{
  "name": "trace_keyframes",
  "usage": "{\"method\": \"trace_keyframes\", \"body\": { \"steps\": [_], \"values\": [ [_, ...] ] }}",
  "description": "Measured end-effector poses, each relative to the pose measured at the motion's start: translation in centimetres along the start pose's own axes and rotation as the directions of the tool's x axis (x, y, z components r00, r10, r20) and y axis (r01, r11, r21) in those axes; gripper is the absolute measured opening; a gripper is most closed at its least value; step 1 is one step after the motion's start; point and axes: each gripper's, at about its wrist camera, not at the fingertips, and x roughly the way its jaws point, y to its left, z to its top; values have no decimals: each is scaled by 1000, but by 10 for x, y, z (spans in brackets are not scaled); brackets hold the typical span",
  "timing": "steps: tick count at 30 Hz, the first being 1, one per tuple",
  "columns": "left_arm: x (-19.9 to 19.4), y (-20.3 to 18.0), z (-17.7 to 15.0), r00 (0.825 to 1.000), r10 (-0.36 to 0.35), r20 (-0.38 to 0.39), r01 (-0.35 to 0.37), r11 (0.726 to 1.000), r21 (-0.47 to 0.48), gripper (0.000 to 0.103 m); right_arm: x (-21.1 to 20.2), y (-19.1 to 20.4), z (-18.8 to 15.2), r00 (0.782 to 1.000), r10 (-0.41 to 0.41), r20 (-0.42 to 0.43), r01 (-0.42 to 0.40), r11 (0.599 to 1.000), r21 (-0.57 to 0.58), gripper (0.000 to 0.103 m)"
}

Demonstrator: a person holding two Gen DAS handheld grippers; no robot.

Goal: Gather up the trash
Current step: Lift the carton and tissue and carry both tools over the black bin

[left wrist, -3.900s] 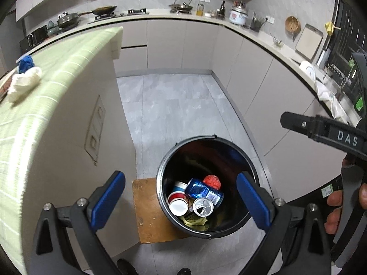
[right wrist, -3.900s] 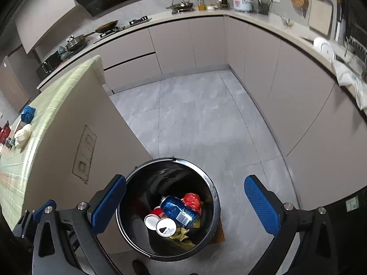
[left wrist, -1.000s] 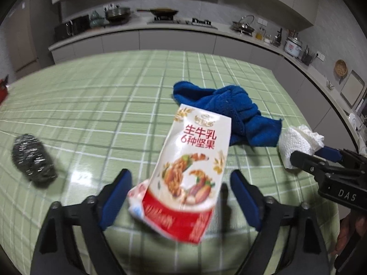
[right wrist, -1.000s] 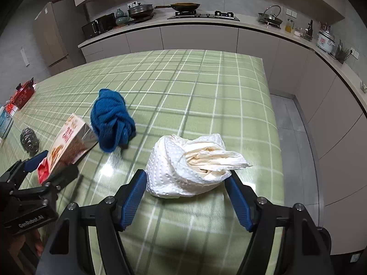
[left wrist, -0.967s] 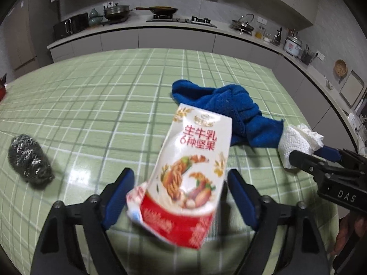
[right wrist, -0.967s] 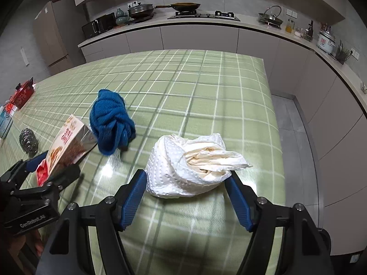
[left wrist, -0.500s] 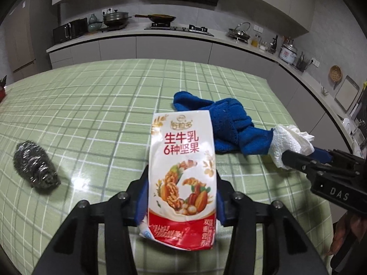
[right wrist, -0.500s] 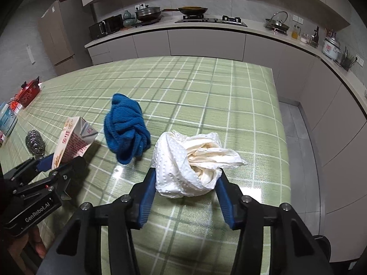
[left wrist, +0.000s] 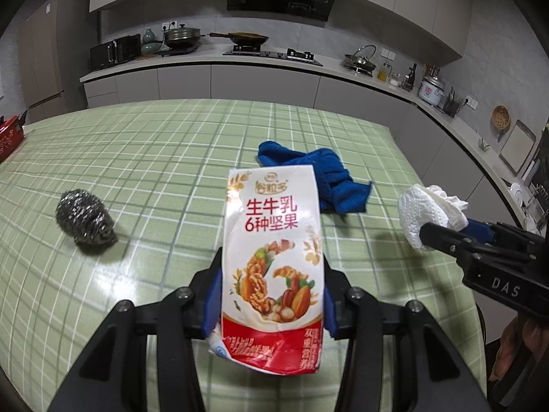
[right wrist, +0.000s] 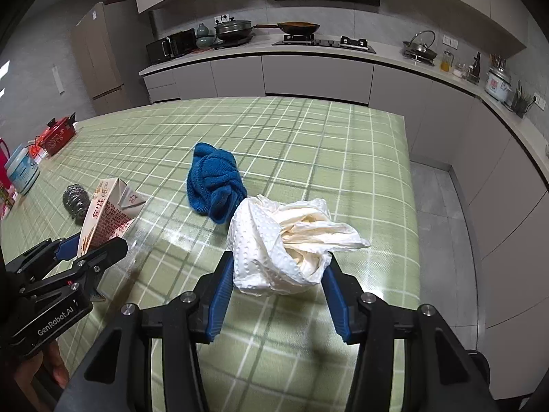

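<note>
The left gripper [left wrist: 272, 295] has its fingers closed on the red-and-white paper milk carton [left wrist: 272, 267], held above the green checked tabletop [left wrist: 154, 171]. The right gripper [right wrist: 276, 292] clamps the crumpled white paper towel [right wrist: 274, 250]. Near the carton lie a blue cloth [left wrist: 329, 178] and a steel scrubber [left wrist: 84, 219].

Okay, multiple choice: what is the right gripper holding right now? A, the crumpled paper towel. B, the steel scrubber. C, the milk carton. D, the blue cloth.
A: the right gripper is shut on the paper towel, while the milk carton sits in the left gripper, and the blue cloth and scrubber lie on the table.
</note>
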Motion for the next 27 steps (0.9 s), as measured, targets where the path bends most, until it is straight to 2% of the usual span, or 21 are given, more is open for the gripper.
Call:
{"method": "trace_keyframes", "body": {
  "steps": [17, 27],
  "values": [
    [-37, -59, -32, 1000, -19, 25, 18, 1000, 15, 48, -70, -29, -48, 999, 8, 43, -8, 1000, 5, 52],
    [-42, -119, -44, 997, -70, 21, 68, 995, 69, 48, -109, -83, -74, 998, -31, 59, 28, 998, 57, 52]
  ]
}}
